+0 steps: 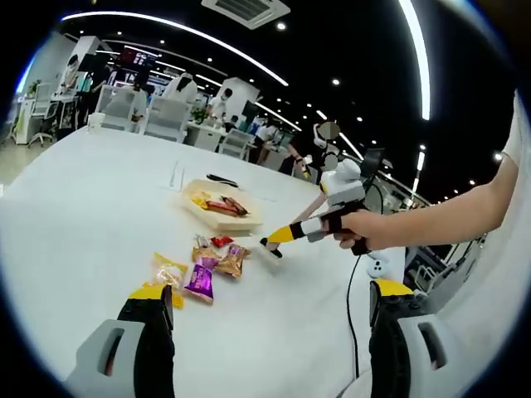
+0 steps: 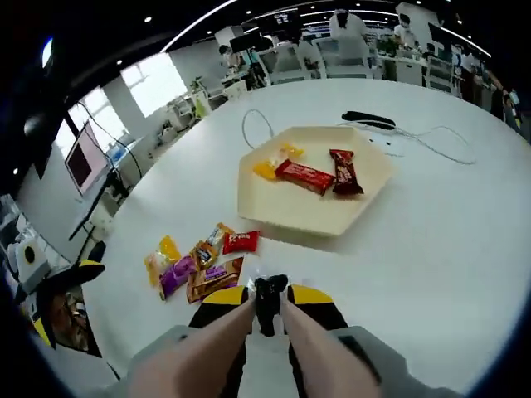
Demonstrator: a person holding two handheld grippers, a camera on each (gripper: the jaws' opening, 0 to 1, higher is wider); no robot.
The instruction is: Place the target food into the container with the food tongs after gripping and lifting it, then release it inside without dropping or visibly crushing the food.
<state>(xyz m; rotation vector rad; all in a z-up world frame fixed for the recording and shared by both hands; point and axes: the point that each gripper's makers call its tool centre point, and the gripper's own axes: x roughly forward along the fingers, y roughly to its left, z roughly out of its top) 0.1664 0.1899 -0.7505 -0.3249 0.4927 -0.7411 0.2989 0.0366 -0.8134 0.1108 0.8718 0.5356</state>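
Note:
A beige hexagonal tray on the white table holds two red bars, a yellow sweet and another small wrapped sweet. In front of it lies a loose pile of wrapped snacks: yellow, purple, brown and red. My right gripper, held in a hand, hovers just short of the pile with its jaws shut on the beige food tongs, whose dark tips meet with no food between them. My left gripper is open and holds nothing, back from the pile.
A black object with a thin cable lies behind the tray. A white device on a cord sits near the table's right edge. Office chairs, desks and people stand beyond the far edge of the table.

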